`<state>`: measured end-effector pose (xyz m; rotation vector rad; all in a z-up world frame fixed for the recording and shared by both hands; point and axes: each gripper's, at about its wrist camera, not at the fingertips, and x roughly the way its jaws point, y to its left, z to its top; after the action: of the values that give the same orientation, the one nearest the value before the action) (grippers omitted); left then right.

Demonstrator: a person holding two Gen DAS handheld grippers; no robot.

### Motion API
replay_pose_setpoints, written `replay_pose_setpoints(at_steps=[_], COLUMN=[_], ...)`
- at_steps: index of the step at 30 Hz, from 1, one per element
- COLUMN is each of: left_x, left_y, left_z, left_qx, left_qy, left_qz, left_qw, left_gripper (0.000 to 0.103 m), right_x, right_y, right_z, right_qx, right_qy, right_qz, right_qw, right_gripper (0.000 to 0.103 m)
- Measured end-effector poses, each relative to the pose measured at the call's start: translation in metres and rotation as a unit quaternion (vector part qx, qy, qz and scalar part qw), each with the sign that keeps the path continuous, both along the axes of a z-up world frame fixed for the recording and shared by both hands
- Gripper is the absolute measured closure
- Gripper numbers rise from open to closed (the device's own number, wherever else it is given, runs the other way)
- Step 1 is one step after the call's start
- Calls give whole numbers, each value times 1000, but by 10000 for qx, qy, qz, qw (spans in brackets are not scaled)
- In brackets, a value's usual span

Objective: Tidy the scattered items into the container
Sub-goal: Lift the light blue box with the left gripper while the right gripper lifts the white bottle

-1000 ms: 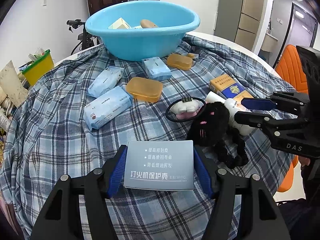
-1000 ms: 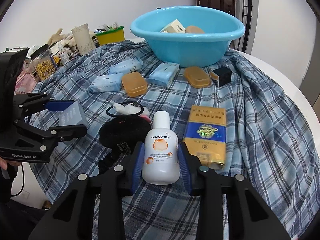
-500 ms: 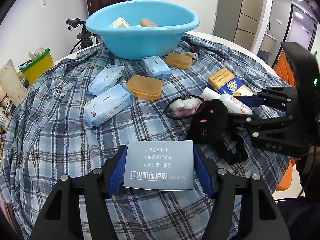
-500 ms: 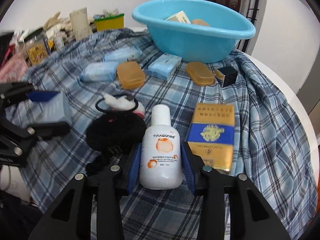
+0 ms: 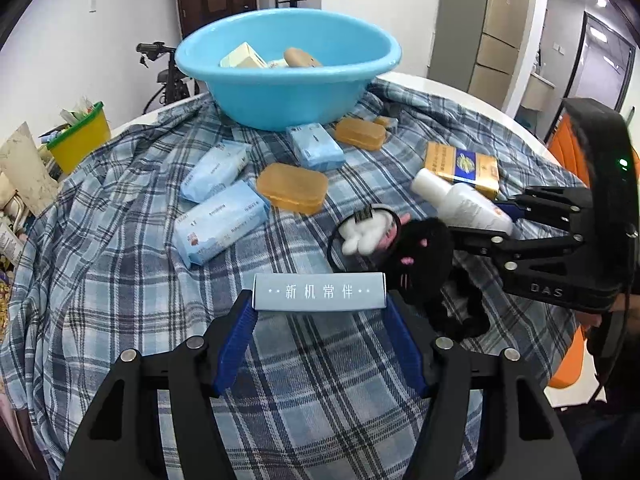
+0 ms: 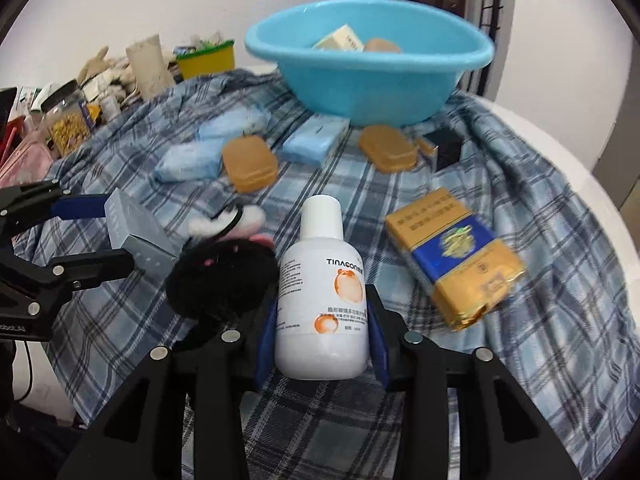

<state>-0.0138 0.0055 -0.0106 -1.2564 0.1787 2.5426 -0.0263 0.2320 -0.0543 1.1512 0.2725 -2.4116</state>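
While our right tool point(image 6: 322, 336) clamps the smooth, probably slippery lotion bottle point(image 6: 322, 292) low, our left tool point(image 5: 320, 328) pinches a light, stiff grey carton point(image 5: 319, 292) by its ends.

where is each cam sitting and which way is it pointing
Left wrist: sits on the left gripper, faces down-forward over the grey box toward the blue basin; the right gripper shows at right.
Right wrist: sits on the right gripper, faces over the white bottle toward the basin; the left gripper shows at left.
Shared: basin, both held items.

Both tools point(image 5: 320, 320) point(image 6: 322, 328) clamped, angled downward
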Motion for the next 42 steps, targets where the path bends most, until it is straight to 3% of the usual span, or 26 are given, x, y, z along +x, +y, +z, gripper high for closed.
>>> replay_pose_setpoints(at_steps=[10,15,21,24,38,39,40,42], left_x=[0,1,5,4,-6,-8,-11,-14], left_y=[3,8,14,16,17,16,15,13], left_z=[9,-6,-13,-17,-31,-31,-32,-32], left_qx=[173,78,-75,-142,-30,20,21,47], left_qy=[152,11,212,180,36,22,-11,-53], left_qz=[58,2,-4,-51,-81,-47,68,179], left_qw=[9997,10000,9997,9997,10000,10000,10000,9998], left_gripper=[37,37,36,28,24,25,37,38], right_x=[8,11,12,12,11,10,10,10], right_y=[7,9,9,11,15,15,15,16], right_z=[23,21,20,21,17,17,16,16], right_qx=[-51,-61,-48,-48,13,19,25,25], right_qy=[371,332,341,351,284,277,270,264], right_qz=[-176,-155,-156,-157,-218,-221,-229,-240], right_qw=[9991,9993,9993,9992,9994,9994,9994,9994], right_gripper=[65,65,65,65,65,65,65,65])
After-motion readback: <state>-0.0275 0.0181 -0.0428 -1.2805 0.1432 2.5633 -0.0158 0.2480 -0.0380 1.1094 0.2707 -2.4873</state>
